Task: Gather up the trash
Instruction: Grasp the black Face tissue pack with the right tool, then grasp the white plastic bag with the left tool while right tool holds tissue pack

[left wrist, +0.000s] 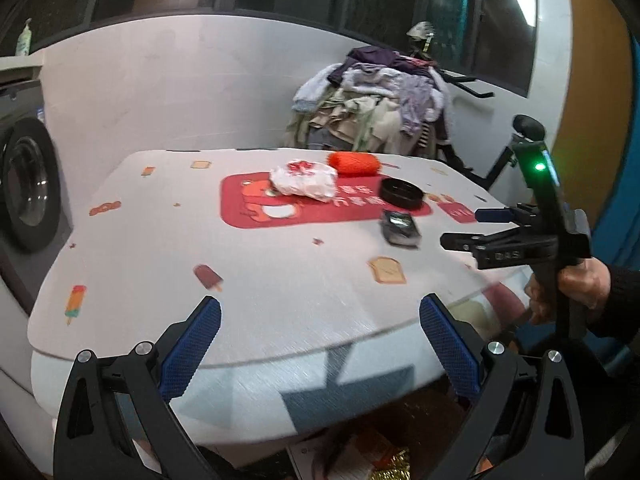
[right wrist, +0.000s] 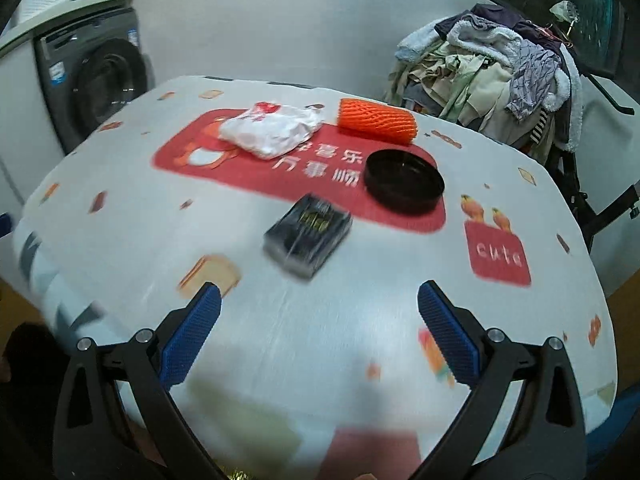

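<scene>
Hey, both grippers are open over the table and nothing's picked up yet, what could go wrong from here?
The dark wrapped packet looks glossy, so the right gripper may slip on it or push it along the tablecloth.
The orange foam net and the crumpled white bag are soft and might squash or escape the grip.
The black round lid lies flat and low, and may be hard to pinch.

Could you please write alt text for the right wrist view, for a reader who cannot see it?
The open right gripper hovers over a table with a cartoon-print cloth, its jaws empty. Ahead lie a dark wrapped packet, a black round lid, a crumpled white bag and an orange foam net. A washing machine stands back left, a clothes pile back right.
</scene>
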Demonstrator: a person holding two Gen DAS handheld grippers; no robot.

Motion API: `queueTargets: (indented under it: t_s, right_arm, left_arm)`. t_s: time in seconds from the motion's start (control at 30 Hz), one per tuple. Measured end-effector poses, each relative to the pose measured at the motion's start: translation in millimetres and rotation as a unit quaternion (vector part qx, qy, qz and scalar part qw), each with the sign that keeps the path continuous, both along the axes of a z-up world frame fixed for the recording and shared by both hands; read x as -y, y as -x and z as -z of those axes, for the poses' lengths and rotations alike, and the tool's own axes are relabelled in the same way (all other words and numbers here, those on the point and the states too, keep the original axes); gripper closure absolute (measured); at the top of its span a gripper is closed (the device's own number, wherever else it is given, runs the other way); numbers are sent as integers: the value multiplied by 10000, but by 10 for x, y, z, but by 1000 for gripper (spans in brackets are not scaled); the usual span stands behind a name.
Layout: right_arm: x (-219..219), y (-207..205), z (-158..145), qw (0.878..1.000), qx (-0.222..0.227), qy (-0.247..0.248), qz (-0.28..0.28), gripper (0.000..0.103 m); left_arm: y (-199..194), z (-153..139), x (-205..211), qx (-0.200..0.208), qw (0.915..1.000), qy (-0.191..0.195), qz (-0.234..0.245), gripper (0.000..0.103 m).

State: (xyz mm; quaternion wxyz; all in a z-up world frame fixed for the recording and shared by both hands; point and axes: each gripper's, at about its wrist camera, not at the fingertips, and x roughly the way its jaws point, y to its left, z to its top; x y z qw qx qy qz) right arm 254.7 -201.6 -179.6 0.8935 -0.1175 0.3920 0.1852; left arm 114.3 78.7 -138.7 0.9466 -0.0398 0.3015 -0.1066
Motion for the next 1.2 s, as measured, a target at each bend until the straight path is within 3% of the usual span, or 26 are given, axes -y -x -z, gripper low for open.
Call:
queueTargets:
  t_s: [0.17, 0.53, 0.6, 1.03, 1.2]
  right_arm:
    - [-214, -520, 164, 9993, -316, -76, 185, 6]
    - [-369, -945, 506, 9956, -868, 24, 365, 6]
    - [-317, -992, 530, 9939, -1018, -164, 400, 5]
    - [-296, -994, 530, 9951, -901, -225, 328, 5]
    - [-245, -939, 476, 9961, -730, -419, 260, 32]
  left_arm:
    - [-194, -1, -135, -59, 9993, -77, -365, 6]
    - [-549, 54, -449, -301, 9963, 212, -775, 6]
    - [-615, 51, -443, -313, 9963, 214, -766, 6]
    - [-1204, 43, -225, -649, 9962, 482, -328, 6]
    - [-1522, 75, -157, -873, 9944, 559, -221, 8]
